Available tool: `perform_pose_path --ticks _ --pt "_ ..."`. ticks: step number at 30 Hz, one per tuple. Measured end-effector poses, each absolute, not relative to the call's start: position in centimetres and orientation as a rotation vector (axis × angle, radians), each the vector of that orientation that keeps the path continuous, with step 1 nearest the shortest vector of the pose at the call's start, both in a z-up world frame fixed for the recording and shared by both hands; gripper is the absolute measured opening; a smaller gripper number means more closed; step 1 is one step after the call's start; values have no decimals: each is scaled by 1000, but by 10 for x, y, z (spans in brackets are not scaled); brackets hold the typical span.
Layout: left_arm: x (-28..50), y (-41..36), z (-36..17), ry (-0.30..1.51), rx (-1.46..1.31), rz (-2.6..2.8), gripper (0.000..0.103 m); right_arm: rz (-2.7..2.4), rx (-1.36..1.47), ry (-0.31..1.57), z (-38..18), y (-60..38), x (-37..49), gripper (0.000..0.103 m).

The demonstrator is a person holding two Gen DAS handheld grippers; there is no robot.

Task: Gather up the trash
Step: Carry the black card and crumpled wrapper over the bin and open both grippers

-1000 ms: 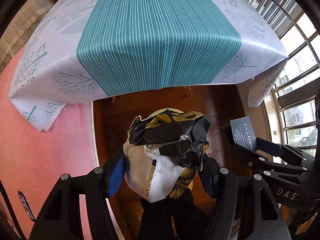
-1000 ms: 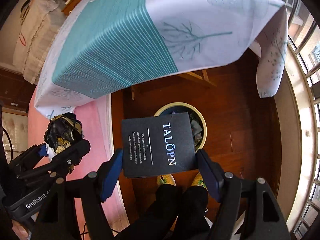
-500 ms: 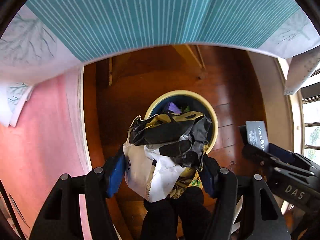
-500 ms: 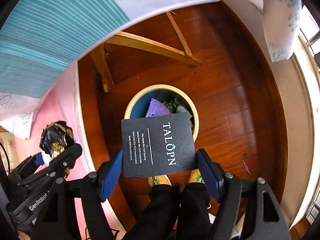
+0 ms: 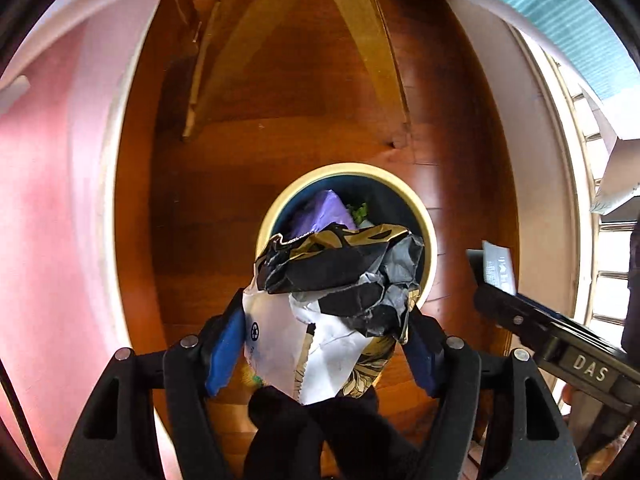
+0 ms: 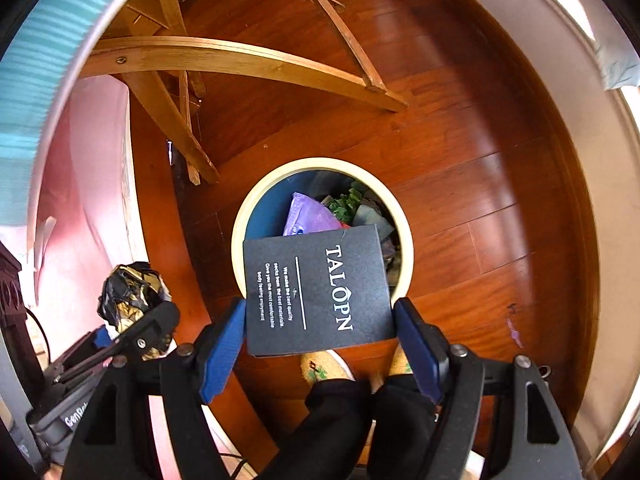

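Crumpled wrapper (image 5: pixel 332 300), black, gold and white foil-like paper, sits between the left gripper (image 5: pixel 324 344) pads as its jaws open, above the round cream-rimmed bin (image 5: pixel 428 240) on glossy wood floor (image 5: pixel 224 208). Right view: flat matte black card (image 6: pixel 316 292) printed TALOPN, clamped by the right gripper (image 6: pixel 320 344) over the bin (image 6: pixel 404 216); purple bag (image 6: pixel 308 216) inside.

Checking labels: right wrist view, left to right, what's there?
Tablecloth → crumpled wrapper in the left gripper → black card → bare wood floor.
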State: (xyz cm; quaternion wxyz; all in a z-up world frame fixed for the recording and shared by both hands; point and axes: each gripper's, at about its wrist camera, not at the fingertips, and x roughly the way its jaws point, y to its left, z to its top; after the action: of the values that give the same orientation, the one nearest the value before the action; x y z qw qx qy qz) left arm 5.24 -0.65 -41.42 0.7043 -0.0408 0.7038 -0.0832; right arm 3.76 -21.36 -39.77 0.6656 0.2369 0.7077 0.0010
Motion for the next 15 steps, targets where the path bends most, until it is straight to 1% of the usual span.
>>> perform_pose_path --ticks 6,7,8,10,15 --pt "58 -7 -423 1546 -135 -203 79 9 631 1568 -411 -213 42 76" --pt "58 -7 -423 1538 -135 -196 83 8 643 1561 -412 -213 42 77" --pt "58 -5 -424 1533 -134 -187 90 6 651 1555 -413 -214 42 77" --pt "59 -2 -427 1534 -140 -182 99 -1 638 1540 -415 -212 42 81" --pt "57 3 -426 1514 -132 -175 100 -15 546 1512 -415 -199 41 82"
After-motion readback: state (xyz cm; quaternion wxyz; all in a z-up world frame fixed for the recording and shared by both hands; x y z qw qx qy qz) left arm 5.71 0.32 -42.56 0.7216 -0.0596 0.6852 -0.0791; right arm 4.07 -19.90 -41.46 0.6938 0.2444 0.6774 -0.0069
